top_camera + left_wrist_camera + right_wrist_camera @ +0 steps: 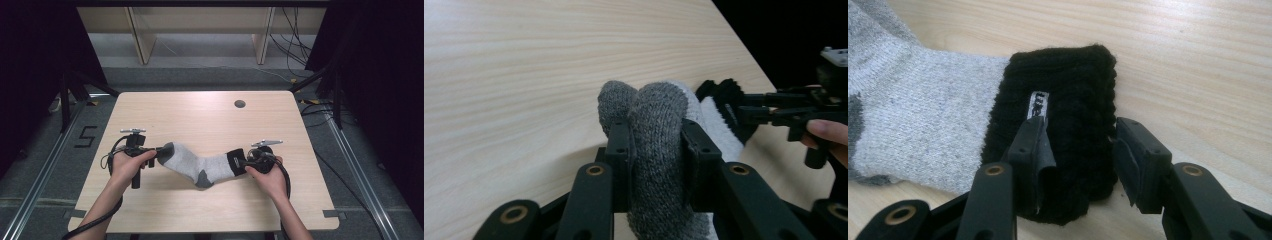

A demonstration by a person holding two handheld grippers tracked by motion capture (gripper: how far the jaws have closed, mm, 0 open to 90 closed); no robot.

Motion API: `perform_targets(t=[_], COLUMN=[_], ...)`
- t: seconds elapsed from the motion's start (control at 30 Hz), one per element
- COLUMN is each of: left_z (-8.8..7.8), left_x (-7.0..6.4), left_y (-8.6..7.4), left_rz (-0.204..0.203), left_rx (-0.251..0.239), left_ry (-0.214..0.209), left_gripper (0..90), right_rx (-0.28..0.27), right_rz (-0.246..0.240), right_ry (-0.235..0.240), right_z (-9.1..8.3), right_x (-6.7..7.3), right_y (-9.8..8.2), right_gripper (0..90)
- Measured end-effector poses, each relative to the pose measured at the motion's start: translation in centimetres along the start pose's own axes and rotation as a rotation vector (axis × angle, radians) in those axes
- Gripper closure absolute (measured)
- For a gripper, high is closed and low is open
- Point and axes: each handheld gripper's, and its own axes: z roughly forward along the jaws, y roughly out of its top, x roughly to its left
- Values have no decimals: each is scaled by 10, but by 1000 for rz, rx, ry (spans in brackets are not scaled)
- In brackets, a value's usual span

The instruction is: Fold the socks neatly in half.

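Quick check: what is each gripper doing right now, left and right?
Left gripper: shut on the dark grey toe of the light grey knitted sock.
Right gripper: jaws around the sock's black ribbed cuff; whether they clamp it cannot be told.

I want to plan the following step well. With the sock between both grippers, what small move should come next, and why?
Probably close the right gripper fully on the black cuff. The left gripper already pinches the dark grey toe of the sock, but the right jaws straddle the cuff with a gap at one pad, so that end seems not yet held and still lies on the table.
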Motion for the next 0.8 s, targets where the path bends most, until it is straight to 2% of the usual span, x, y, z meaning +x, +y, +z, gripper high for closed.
perform_targets(t=[0.07, 0.13, 0.17, 0.2, 0.27, 0.3, 0.33, 0.37, 0.43, 0.5, 0.53, 0.57, 0.63, 0.67, 0.7, 0.73, 0.77, 0.8], left_z=[0, 1, 1, 1, 2, 2, 3, 4, 5, 6, 7, 8, 11, 13, 14, 16, 18, 20], left_x=[-4, -10, -12, -14, -19, -21, -24, -27, -31, -35, -36, -38, -41, -44, -45, -48, -50, -52], left_y=[3, 6, 7, 8, 11, 12, 13, 14, 16, 18, 18, 19, 20, 20, 20, 21, 21, 22], left_rz=[25, 13, 18, 17, 16, 12, 7, 6, 28, 30, 27, 33, 30, 33, 39, 43, 47, 55], left_rx=[11, -4, -2, -9, -21, -23, -32, -36, -32, -34, -36, -35, -35, -33, -32, -28, -28, -23], left_ry=[-13, -41, -47, -51, -60, -70, -74, -74, -58, -56, -56, -51, -60, -56, -56, -59, -66, -63], left_gripper=[705, 707, 708, 709, 710, 711, 711, 711, 711, 711, 711, 712, 712, 712, 712, 712, 712, 712], right_rx=[-1, -1, -4, -1, 6, 31, 24, -9, -5, 29, -4, -7, 18, 5, 36, 38, 12, 35], right_rz=[-18, 1, -4, 13, 6, 44, 52, 2, 12, 51, 12, -9, 24, 8, 30, 27, 11, 33], right_ry=[4, 1, 2, 10, 18, 26, 27, 30, 30, 19, 33, 29, 30, 30, 14, 14, 29, 22], right_z=[0, 0, 1, 1, 2, 2, 3, 6, 6, 5, 8, 8, 9, 10, 8, 9, 11, 10], right_x=[-1, 0, 0, 1, 1, 3, 5, 3, 5, 10, 8, 9, 12, 13, 15, 15, 16, 17], right_y=[0, 0, 0, 0, 1, 1, 1, 1, 1, 2, 2, 3, 4, 4, 5, 5, 5, 6], right_gripper=[559, 558, 557, 554, 546, 544, 544, 544, 544, 544, 544, 544, 544, 544, 544, 544, 544, 544])
